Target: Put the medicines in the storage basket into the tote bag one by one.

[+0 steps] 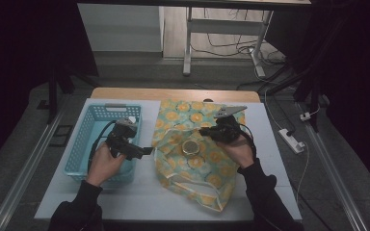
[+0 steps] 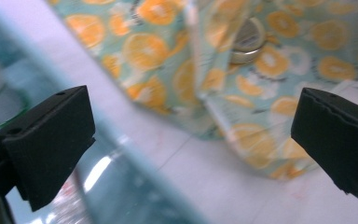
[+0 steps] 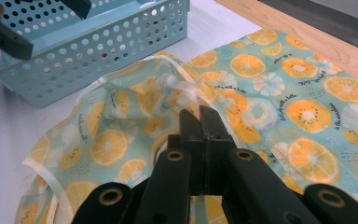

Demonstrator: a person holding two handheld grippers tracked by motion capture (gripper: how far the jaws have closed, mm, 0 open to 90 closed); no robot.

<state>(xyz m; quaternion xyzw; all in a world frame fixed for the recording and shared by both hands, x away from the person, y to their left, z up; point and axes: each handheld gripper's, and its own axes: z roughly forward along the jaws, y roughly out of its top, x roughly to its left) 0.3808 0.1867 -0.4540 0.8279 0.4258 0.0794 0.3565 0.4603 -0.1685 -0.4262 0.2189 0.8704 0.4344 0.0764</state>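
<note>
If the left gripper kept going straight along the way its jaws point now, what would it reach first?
Most likely the orange-print cloth: the open left gripper looks over bare table at the cloth's near edge, with the round tin farther behind. Depth is unclear, so it might touch the table first.

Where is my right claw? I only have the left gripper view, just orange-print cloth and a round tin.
Observer: The right claw hangs over the orange-print cloth, just past the round tin on its far right side.
Operator: Is it open?
Observer: No. In the right gripper view its jaws are shut together. Whether they pinch the cloth, I cannot tell.
Operator: What's the blurry blue thing on my left?
Observer: A light blue perforated basket. Your left claw, open, pokes out over its right rim toward the cloth.
</note>
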